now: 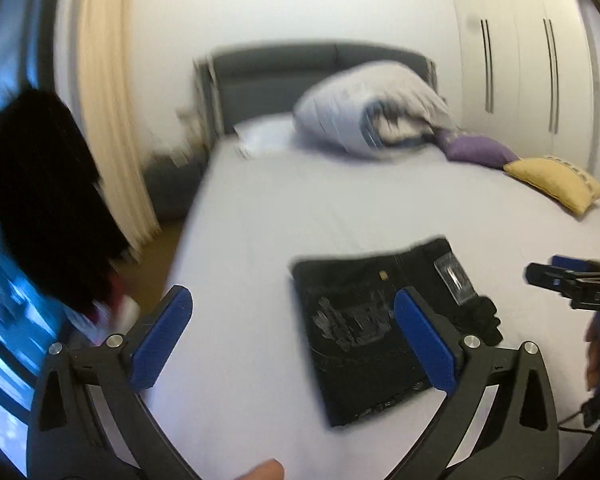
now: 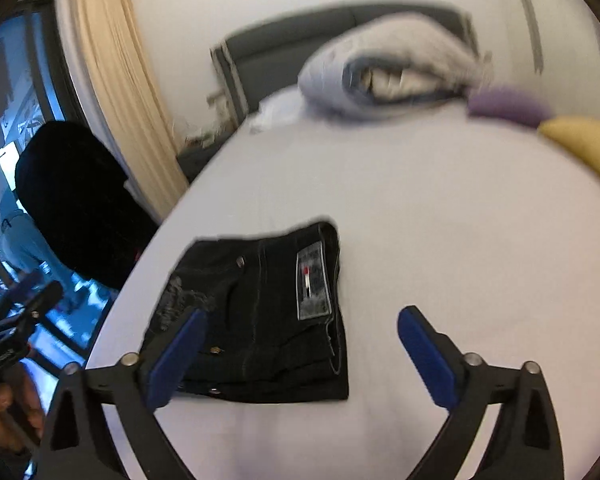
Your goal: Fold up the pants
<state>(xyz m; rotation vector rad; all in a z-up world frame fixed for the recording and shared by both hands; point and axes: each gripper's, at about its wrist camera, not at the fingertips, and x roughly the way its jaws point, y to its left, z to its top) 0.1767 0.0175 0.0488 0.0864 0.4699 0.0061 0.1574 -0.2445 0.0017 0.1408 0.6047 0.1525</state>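
Observation:
The black pants [image 1: 364, 328] lie folded into a compact rectangle on the white bed [image 1: 284, 208], with a label patch facing up. They also show in the right wrist view [image 2: 260, 316]. My left gripper [image 1: 292, 300] is open and empty, held above the bed just left of the pants. My right gripper [image 2: 300, 320] is open and empty, held above the near edge of the pants. The right gripper also shows at the right edge of the left wrist view [image 1: 556, 280]. The left gripper shows at the left edge of the right wrist view [image 2: 32, 304].
A rolled grey duvet [image 1: 372, 108] lies at the head of the bed by the dark headboard [image 1: 276, 76]. A purple cushion [image 1: 476, 150] and a yellow cushion [image 1: 552, 180] lie at the right. A black chair back [image 1: 44, 200], curtain [image 1: 108, 120] and window stand at the left.

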